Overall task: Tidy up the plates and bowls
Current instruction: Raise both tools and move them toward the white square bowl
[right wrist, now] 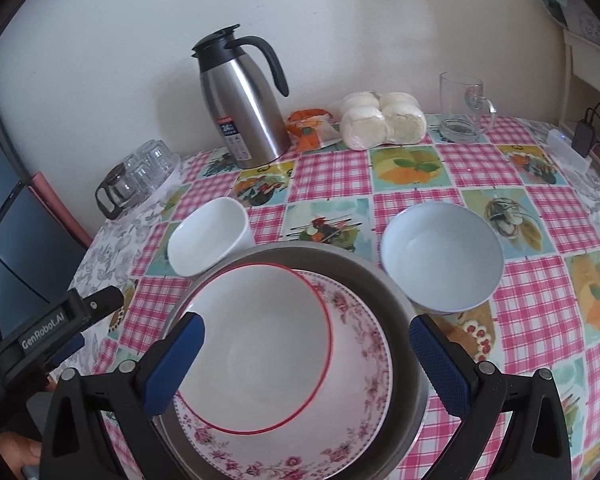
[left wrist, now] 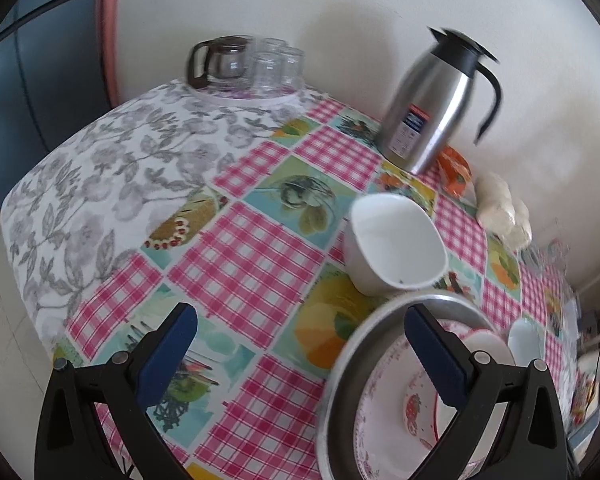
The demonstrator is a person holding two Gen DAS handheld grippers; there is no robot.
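A round metal pan (right wrist: 396,300) sits at the table's near edge with a floral plate (right wrist: 364,360) in it. A white red-rimmed bowl (right wrist: 260,352) lies on that plate. My right gripper (right wrist: 306,330) hangs open just above this bowl, touching nothing. A white squarish bowl (right wrist: 210,236) stands behind the pan on the left, and a pale blue bowl (right wrist: 442,256) on the right. My left gripper (left wrist: 300,316) is open over the tablecloth left of the pan (left wrist: 348,356), its right finger above the plate (left wrist: 384,400). The squarish bowl (left wrist: 396,240) lies just beyond it.
A steel thermos jug (right wrist: 246,116) stands by the back wall, with an orange packet (right wrist: 310,128), bagged buns (right wrist: 384,120) and a glass mug (right wrist: 464,108) to its right. A tray with a coffee pot and glasses (left wrist: 244,68) fills the far left corner.
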